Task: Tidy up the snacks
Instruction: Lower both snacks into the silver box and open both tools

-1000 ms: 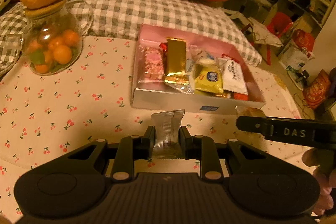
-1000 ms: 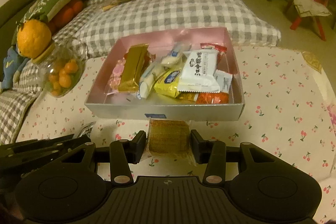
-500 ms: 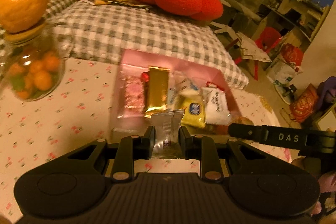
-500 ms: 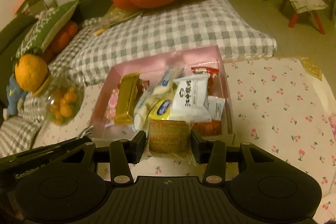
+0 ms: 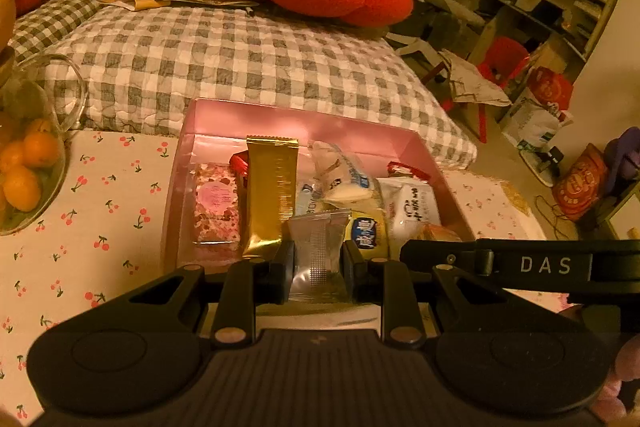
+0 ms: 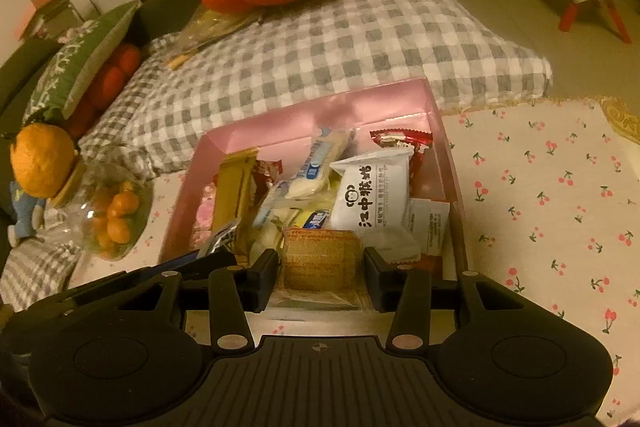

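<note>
Both packets now hang over the near end of the pink box (image 5: 304, 123), where a second ago they were short of its front wall, above the cherry-print tabletop (image 5: 100, 211). The left tongs (image 5: 318, 261), nearly closed, pinch a silver sachet (image 5: 318, 251) just right of the gold bar (image 5: 272, 195) lying in the box. The right tongs (image 6: 320, 269), about half open, clamp a tan wafer packet (image 6: 320, 259) near the box's front wall. Both look ready to be dropped in.
</note>
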{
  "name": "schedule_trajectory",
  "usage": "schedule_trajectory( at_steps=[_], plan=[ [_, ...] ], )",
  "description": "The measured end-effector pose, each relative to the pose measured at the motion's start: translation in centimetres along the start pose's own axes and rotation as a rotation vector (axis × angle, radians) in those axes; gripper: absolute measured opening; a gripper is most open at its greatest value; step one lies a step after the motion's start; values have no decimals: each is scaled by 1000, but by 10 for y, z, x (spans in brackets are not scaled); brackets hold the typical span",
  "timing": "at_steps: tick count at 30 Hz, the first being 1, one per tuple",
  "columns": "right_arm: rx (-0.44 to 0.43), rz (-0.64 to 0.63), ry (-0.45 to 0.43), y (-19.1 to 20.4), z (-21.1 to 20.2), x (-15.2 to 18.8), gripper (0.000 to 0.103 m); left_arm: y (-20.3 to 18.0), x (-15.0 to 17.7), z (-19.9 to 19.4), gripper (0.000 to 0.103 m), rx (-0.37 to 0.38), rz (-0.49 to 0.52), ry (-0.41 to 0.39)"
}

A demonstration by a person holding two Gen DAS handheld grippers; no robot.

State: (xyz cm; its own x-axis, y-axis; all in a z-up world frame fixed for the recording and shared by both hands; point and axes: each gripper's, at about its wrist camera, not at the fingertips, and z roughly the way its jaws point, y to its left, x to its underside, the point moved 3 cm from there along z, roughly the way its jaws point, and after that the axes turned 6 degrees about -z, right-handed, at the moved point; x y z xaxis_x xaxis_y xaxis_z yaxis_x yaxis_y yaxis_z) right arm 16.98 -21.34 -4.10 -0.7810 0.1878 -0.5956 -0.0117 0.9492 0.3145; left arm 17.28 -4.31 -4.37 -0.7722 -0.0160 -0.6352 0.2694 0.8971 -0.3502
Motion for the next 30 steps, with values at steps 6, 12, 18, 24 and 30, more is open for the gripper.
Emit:
schedule_trajectory(
  at_steps=[6,12,18,24,30],
  plan=[
    [26,-9,9,2,8,-1,46,1,4,9,24,-32,18,-3],
    [46,-27,0,6,7,-3,48,3,5,10,27,-39,29,-8],
    [49,-6,-16,4,2,-5,58,1,7,5,42,-47,52,-17],
    [43,11,-48,2,-13,-6,71,0,7,-8,62,-46,44,-34],
    [56,26,-75,-2,-32,-4,77,-5,12,-25,75,-48,49,-37]
  ],
)
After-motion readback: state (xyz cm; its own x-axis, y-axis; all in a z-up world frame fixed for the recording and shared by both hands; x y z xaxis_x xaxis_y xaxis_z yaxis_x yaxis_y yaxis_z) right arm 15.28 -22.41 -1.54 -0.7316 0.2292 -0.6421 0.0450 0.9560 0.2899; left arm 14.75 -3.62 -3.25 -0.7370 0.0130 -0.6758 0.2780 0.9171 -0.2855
